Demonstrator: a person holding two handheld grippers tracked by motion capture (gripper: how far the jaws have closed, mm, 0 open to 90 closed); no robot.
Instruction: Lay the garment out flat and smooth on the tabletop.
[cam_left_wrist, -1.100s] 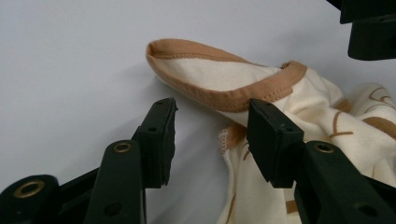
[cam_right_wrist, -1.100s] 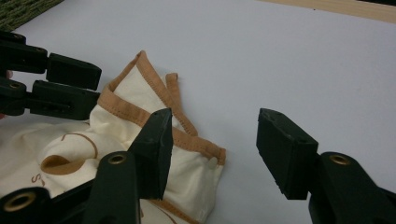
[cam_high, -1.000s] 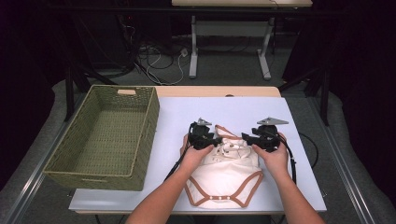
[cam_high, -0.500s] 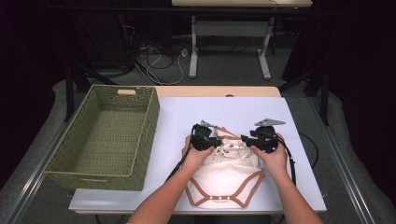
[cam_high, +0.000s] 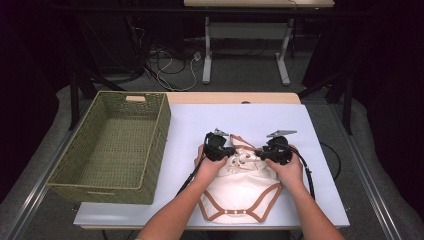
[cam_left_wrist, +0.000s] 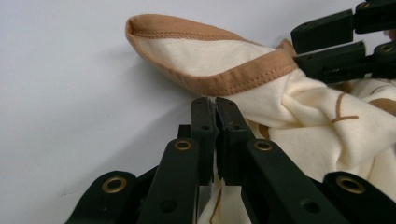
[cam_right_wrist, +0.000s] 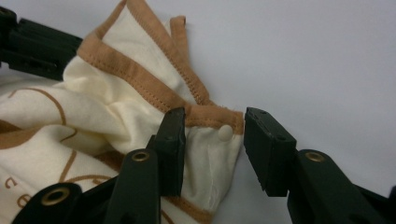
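Note:
A cream baby bodysuit (cam_high: 240, 187) with brown trim lies on the white table (cam_high: 250, 120), its upper part bunched between the two grippers. My left gripper (cam_high: 231, 150) is shut on the cream cloth (cam_left_wrist: 280, 100) just under a brown-edged fold (cam_left_wrist: 187, 28). My right gripper (cam_high: 260, 154) stands open around the garment's corner (cam_right_wrist: 210, 140), one jaw on each side of a brown hem with a small snap (cam_right_wrist: 225, 133). The right gripper's black jaws reach in at the top right of the left gripper view. The left gripper's jaws lie at the top left of the right gripper view.
A green woven basket (cam_high: 112, 145) stands on the table's left part, to the left of my left hand. A bare table strip lies beyond the garment. Cables (cam_high: 165, 70) and desk legs (cam_high: 207, 50) are on the floor behind.
The grippers have drawn closer together over the top of the bodysuit, and the cloth between them has bunched up.

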